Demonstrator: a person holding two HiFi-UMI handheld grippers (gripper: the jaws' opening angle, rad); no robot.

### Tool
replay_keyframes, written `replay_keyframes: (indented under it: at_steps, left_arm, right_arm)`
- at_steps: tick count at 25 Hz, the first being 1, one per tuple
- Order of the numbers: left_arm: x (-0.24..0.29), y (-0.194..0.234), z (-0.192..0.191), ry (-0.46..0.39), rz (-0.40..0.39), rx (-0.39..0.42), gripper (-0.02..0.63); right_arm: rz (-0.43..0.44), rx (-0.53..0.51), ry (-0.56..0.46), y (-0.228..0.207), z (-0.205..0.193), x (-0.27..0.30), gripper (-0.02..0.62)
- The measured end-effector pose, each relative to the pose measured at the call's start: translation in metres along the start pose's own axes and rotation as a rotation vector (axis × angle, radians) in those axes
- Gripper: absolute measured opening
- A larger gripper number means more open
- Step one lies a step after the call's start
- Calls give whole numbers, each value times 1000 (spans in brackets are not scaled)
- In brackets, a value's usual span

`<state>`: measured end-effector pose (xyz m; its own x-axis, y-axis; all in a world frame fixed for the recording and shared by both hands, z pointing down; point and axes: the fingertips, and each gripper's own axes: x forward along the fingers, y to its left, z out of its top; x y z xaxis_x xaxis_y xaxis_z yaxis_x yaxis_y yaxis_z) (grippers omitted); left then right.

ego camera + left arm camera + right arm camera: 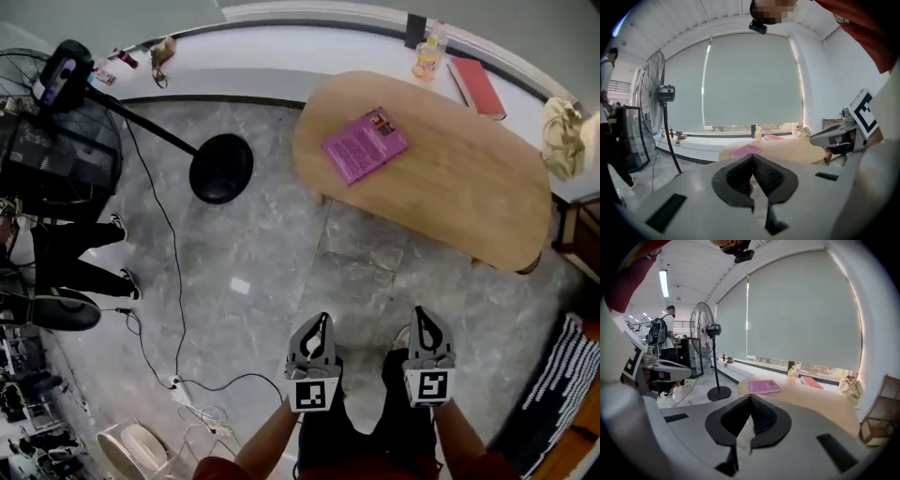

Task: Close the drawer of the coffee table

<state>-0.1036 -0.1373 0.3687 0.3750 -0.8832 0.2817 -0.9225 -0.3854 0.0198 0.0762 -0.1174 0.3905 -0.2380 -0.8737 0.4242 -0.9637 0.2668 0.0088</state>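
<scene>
From above, the head view shows both tools low in the frame: the left gripper (321, 321) and the right gripper (420, 313) sit side by side over grey marble-patterned floor tiles (281, 272), well apart from the coffee table (459, 187) at upper right. The gripper views add what the head view cannot. In each, the ribbed black pads meet at the tips, so both pairs of jaws are closed with nothing between them. They also show a pale roller blind (750, 79) over a wide window, and the right gripper view alone catches a person with a backpack (663, 331) at its left edge.

The table has a smooth, rounded wooden top carrying a pink book (364, 143) (its drawer cannot be made out in any view). Behind it runs a white curved ledge (281, 52) with a yellow bottle (428, 58) and a red book (476, 86). A pedestal fan (56, 122) with a wire cage and round black base (221, 168) fills the upper left.
</scene>
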Motion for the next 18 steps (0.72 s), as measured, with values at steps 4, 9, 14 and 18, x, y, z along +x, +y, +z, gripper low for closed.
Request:
replay_keyframes:
  at_steps: [4,9,14,18]
  left_arm:
    - [-37,2,95,-30,5,81,6]
    - [-77,7,180,-62,39,88,7]
    - [-94,25,269,-166,38,102,6]
    - [-118,32,335,-273,53,146,6]
  right_arm:
    - [3,-48,-48,-1,96,-49,-3]
    - [-62,-27,-165,-15,203,-101,-3]
    - [-34,-61,-282,-15,294,-135,-3]
    - [-42,-109,-397,-12,360,-172,-3]
